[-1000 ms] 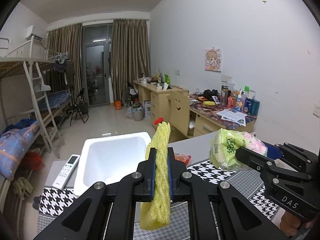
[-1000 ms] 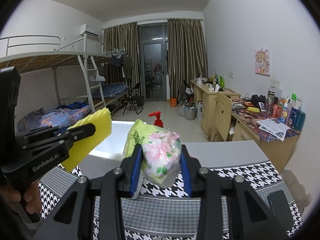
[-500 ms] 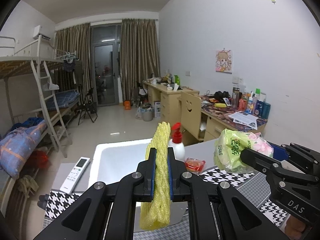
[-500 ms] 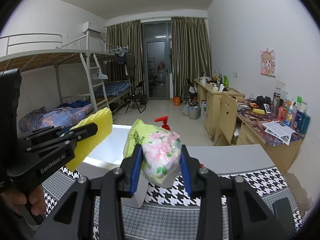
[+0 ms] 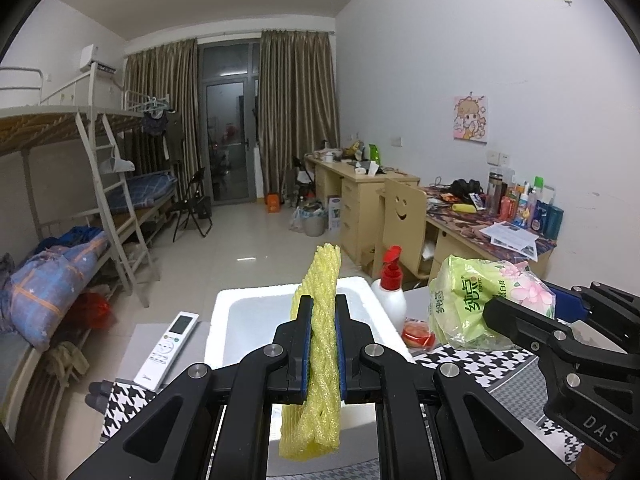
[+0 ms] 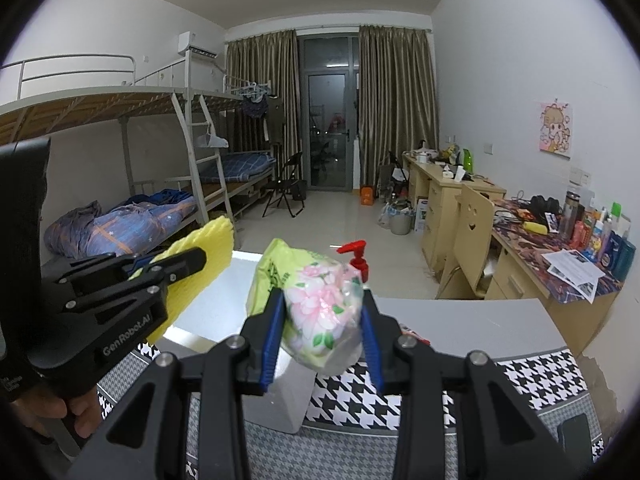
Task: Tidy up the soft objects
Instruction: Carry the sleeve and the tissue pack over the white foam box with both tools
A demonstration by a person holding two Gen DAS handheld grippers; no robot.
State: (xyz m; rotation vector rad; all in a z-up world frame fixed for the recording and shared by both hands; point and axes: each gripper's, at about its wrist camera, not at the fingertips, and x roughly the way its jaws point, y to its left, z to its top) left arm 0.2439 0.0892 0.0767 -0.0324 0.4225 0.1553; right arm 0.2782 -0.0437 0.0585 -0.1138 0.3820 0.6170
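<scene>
My left gripper (image 5: 323, 320) is shut on a yellow foam net sleeve (image 5: 320, 364), held upright above the near edge of a white foam box (image 5: 372, 308). My right gripper (image 6: 323, 312) is shut on a green tissue pack with pink flowers (image 6: 316, 304), held in the air to the right of the box. The right gripper and tissue pack also show in the left wrist view (image 5: 476, 304). The left gripper with the yellow sleeve shows in the right wrist view (image 6: 200, 268).
A white pump bottle with a red top (image 5: 390, 288) and a small red packet (image 5: 416, 332) sit beside the box. A white remote (image 5: 168, 348) lies at the left. The table has a houndstooth cloth (image 6: 532, 376). Desks, a chair and bunk beds stand beyond.
Both grippers have risen and tilted up a little with their loads still held. The pump bottle and red packet have come into view behind the yellow sleeve.
</scene>
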